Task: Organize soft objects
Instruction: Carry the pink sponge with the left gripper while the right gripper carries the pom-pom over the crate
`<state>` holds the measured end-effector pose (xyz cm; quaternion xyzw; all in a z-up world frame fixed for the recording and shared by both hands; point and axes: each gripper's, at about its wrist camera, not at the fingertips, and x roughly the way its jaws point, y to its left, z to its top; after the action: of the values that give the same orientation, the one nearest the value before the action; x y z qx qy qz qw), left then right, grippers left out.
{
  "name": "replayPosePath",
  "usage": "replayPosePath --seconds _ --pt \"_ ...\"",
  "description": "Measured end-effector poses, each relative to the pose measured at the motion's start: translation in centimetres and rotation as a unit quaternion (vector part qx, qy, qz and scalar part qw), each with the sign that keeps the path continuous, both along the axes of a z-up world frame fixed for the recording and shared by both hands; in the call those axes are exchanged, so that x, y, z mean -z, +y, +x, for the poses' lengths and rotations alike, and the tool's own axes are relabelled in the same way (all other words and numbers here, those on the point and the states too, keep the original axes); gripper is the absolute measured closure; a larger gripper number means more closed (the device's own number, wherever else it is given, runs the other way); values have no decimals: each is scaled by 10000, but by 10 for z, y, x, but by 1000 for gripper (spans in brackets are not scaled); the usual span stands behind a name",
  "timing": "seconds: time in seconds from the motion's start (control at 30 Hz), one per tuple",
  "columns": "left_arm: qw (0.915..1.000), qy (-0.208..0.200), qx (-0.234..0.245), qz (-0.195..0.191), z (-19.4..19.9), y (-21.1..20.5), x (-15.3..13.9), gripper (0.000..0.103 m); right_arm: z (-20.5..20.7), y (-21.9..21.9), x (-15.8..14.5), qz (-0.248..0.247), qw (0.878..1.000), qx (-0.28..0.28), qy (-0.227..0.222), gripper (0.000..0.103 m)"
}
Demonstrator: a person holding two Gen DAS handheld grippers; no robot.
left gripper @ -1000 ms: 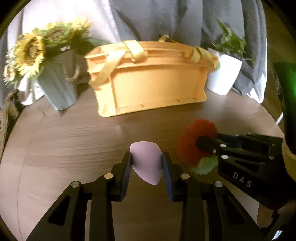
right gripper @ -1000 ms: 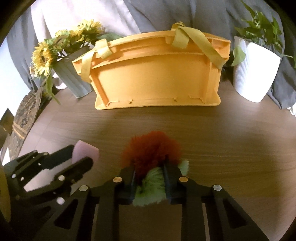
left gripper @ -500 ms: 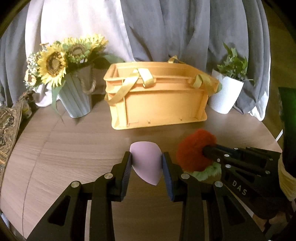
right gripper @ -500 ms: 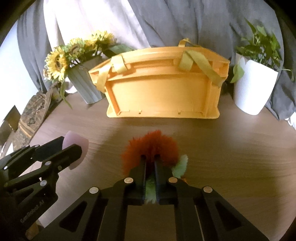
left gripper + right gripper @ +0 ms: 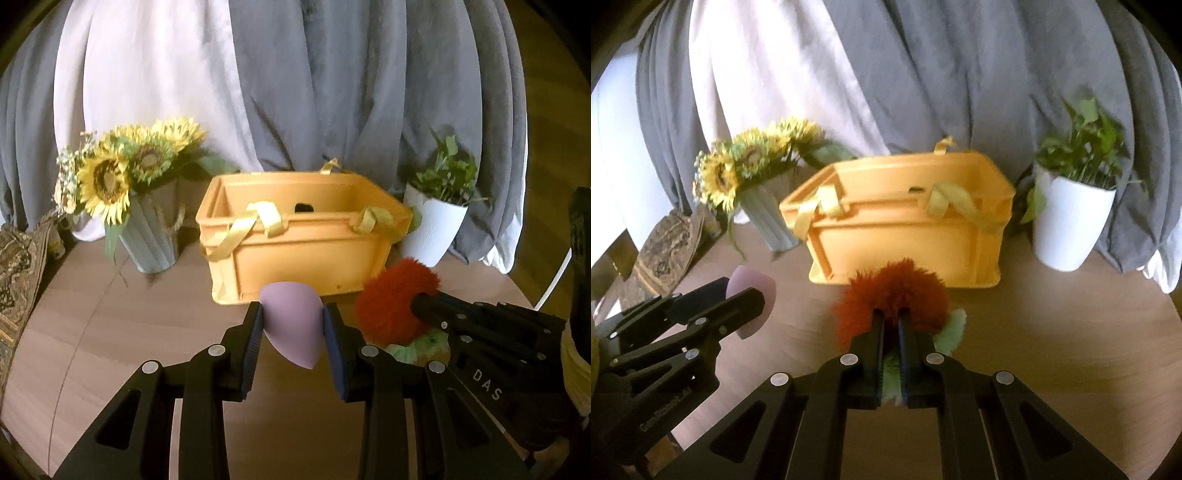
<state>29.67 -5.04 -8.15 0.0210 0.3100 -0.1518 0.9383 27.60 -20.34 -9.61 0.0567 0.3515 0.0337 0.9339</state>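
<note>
My left gripper [image 5: 293, 325] is shut on a pale purple egg-shaped sponge [image 5: 291, 323], held above the wooden table [image 5: 110, 332]. My right gripper [image 5: 891, 325] is shut on a fluffy red pompom with green fuzzy leaves [image 5: 892, 286], also lifted off the table. In the left wrist view the red pompom [image 5: 391, 299] hangs just right of the sponge; in the right wrist view the sponge [image 5: 753, 291] and left gripper [image 5: 738, 297] show at the left. An orange plastic crate with yellow ribbon handles [image 5: 303, 240] [image 5: 908, 229] stands open-topped just behind both held objects.
A grey vase of sunflowers [image 5: 147, 236] [image 5: 768, 218] stands left of the crate. A white pot with a green plant [image 5: 436, 229] [image 5: 1067, 218] stands to its right. Grey and white curtains hang behind. A patterned cushion [image 5: 18, 266] lies at the far left edge.
Both grippers have risen with their objects, so the crate's open top now shows. The right gripper's jaws squeezed tighter into the pompom.
</note>
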Motion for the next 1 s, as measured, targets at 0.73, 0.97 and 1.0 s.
replayPosePath --seconds 0.73,0.97,1.0 --pt "9959 -861 63 -254 20 -12 -65 70 11 -15 -67 -111 9949 212 -981 95" --pt "9942 -1034 107 -290 34 -12 -81 70 20 -13 -82 -143 9916 253 -1263 95" --pt "9939 -1063 112 -287 37 -12 -83 70 22 -13 -83 -150 9911 263 -1293 95"
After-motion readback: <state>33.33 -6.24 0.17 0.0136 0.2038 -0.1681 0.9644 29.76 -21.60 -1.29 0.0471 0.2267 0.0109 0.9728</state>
